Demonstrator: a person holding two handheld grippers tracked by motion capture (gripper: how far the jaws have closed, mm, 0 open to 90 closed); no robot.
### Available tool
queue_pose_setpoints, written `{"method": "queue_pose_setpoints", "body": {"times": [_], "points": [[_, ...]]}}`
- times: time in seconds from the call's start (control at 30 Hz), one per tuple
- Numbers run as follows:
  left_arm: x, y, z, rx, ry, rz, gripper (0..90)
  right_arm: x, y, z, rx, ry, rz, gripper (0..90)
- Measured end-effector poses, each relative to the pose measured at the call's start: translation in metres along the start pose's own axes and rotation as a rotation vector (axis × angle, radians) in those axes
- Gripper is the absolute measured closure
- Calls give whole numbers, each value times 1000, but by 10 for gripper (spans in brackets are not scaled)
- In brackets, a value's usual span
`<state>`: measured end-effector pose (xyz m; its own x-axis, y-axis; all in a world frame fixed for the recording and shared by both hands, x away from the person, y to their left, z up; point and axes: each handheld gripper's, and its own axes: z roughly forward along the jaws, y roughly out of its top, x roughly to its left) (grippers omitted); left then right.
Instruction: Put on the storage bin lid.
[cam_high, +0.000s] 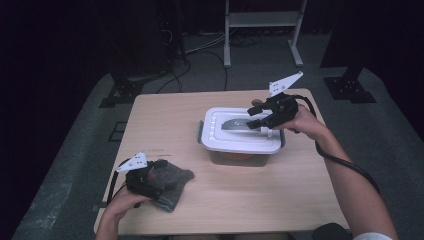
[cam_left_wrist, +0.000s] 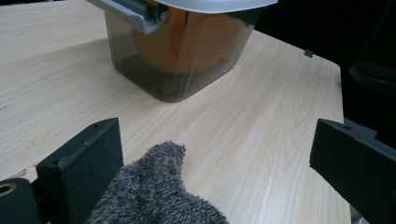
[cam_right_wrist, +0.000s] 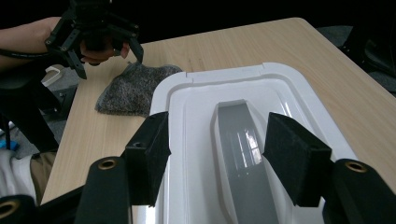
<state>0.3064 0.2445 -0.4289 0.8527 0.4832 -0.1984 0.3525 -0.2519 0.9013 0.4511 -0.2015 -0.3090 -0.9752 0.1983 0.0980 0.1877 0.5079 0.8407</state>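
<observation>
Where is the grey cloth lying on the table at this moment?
In the high view the grey cloth lies near the table's front left corner, under the left gripper, well apart from the white-lidded container.

A white metal frame (cam_high: 262, 30) is standing on the grey floor (cam_high: 380, 125) at twelve o'clock from the wooden table (cam_high: 165, 120); black cables (cam_high: 200, 50) (a loose tangle) are trailing at eleven.
</observation>
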Motion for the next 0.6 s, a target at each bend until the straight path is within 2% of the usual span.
{"method": "queue_pose_setpoints", "body": {"times": [0.6], "points": [[0,-1,3,4,-3,-2,19,14,-19,-35,-39,-46,35,383]]}}
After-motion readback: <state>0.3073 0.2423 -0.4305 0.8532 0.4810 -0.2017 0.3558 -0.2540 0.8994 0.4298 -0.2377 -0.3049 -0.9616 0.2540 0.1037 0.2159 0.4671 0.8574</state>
